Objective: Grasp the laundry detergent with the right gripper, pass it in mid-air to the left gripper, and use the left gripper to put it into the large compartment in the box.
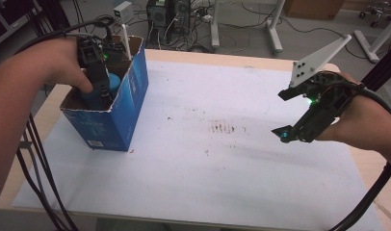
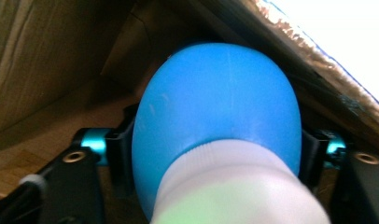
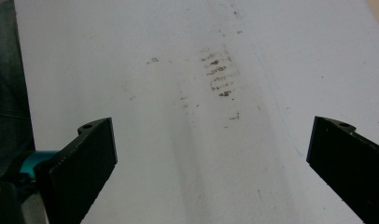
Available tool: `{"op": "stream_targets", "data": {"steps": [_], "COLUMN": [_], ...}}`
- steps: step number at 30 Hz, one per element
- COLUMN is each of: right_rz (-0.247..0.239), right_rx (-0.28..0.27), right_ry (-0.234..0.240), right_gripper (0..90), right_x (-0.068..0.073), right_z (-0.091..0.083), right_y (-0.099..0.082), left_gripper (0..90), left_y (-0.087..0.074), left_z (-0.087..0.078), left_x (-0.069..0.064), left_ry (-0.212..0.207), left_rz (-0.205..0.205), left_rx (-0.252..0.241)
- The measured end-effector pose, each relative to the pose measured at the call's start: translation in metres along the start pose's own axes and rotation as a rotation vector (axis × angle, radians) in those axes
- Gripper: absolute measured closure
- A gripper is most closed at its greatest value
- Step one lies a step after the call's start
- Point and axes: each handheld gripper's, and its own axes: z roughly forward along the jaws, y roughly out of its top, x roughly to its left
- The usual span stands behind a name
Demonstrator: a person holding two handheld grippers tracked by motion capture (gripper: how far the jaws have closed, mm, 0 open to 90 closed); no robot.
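Item: blue bottle point(image 2: 215, 116), inside blue carton point(image 1: 131, 96) at the tabletop's point(image 1: 208, 163) far-left corner, between left gripper's point(image 1: 104, 89) jaws; pinch uncertain. Right gripper point(image 1: 285, 113) spread, idle. Risk: bottle topples if released tilted.

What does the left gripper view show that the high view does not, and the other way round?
Left gripper view alone: the bottle's rounded blue body with a white part nearest the camera, lying between the jaws, and the box's brown inner walls.

High view alone: the box's blue outside, the white sheet with dark smudges, and the right gripper, jaws apart, above the sheet with nothing in it.

Both: the left gripper down inside the box with the blue bottle, and the box's torn rim.
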Motion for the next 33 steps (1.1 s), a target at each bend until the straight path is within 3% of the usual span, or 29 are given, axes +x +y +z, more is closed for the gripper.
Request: {"op": "stream_targets", "data": {"steps": [10, 16, 21, 26, 33], "right_rz": [0.002, 0.005, 0.013, 0.013, -0.002], "right_rx": [-0.011, -0.009, -0.012, -0.011, 0.004], "right_ry": [-0.004, -0.005, -0.013, -0.015, 0.003], "right_gripper": [0.7, 0.7, 0.7, 0.7, 0.7], "right_x": [0.000, 0.000, -0.003, -0.004, -0.004], "right_z": [-0.005, -0.009, -0.017, -0.022, -0.021], "right_y": [-0.004, -0.007, -0.009, -0.008, -0.003], "left_gripper": [28.6, 23.1, 20.4, 18.1, 16.4], "left_y": [-0.003, -0.008, -0.010, -0.006, 0.007], "left_z": [-0.018, -0.038, -0.054, -0.071, -0.089], "left_x": [-0.004, -0.009, -0.014, -0.024, -0.044], "left_ry": [0.021, 0.045, 0.070, 0.079, 0.083], "left_rz": [-0.008, -0.041, -0.033, -0.005, 0.083], "left_rx": [0.001, -0.028, -0.032, -0.038, -0.062]}}
